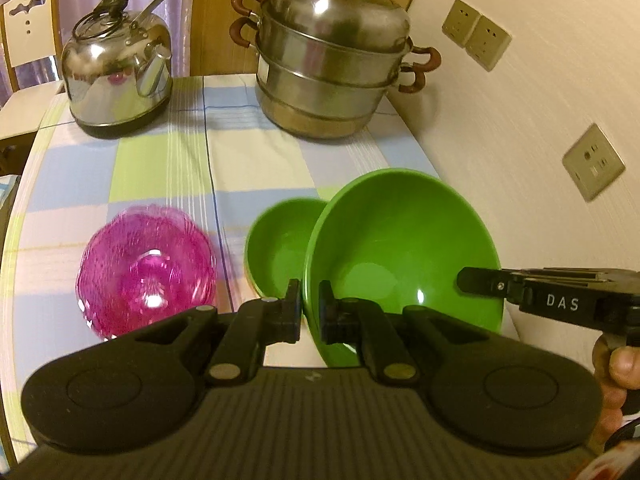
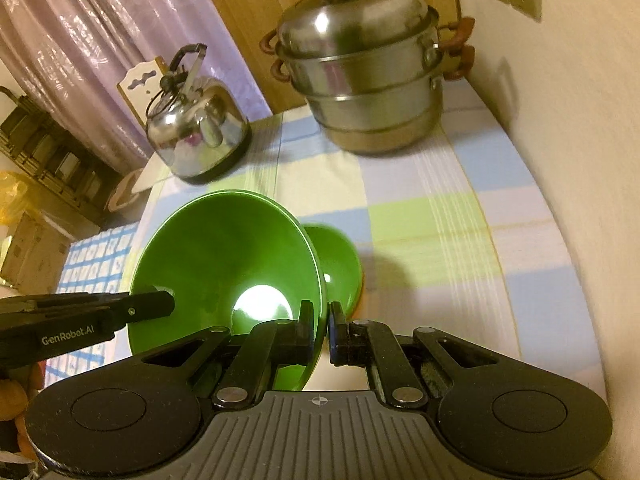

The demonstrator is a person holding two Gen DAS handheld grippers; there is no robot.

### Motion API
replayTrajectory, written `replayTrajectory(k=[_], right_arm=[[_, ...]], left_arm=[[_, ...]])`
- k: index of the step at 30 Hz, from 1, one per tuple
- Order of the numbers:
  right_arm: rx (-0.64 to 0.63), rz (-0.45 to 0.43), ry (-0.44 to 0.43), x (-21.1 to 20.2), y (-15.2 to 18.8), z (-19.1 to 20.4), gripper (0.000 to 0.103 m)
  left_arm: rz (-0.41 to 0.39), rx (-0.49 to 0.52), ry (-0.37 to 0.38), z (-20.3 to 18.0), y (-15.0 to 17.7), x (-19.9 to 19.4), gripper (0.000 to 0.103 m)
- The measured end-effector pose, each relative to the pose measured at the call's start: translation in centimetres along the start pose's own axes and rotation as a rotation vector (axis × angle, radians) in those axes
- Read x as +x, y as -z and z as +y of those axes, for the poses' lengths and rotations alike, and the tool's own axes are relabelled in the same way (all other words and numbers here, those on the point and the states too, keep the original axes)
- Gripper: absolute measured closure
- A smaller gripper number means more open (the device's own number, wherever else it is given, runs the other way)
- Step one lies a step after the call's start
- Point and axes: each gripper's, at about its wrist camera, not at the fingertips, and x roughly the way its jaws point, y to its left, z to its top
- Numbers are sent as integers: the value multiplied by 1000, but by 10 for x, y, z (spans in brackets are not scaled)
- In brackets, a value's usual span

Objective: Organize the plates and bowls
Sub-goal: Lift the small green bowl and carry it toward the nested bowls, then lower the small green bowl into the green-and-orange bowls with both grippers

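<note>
A large green bowl (image 1: 400, 248) is held up off the table, both grippers pinching its rim on opposite sides. My left gripper (image 1: 310, 308) is shut on its left rim. My right gripper (image 2: 322, 328) is shut on the right rim of the same bowl (image 2: 224, 264); its finger also shows in the left wrist view (image 1: 480, 280). A smaller green bowl (image 1: 280, 244) sits on the table just behind the large one, also in the right wrist view (image 2: 340, 264). A pink glass bowl (image 1: 148, 272) rests on the table to the left.
A steel kettle (image 1: 120, 72) stands at the back left of the checked tablecloth (image 1: 256, 152) and a stacked steel steamer pot (image 1: 332, 64) at the back right. A wall with sockets (image 1: 592, 162) runs along the right. A chair (image 1: 28, 32) stands beyond the table's left edge.
</note>
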Motion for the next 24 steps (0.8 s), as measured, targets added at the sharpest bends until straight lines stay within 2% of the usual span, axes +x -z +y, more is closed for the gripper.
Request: replayTrajectory(k=[12,24], right_arm=[[-21,9,7,-10,58,0,96],[-10,39,-6,2,104,-9,97]], left_arm=[[20,-33,0,-1,64,-6,96],[50,-68,-5,1,112,0,96]])
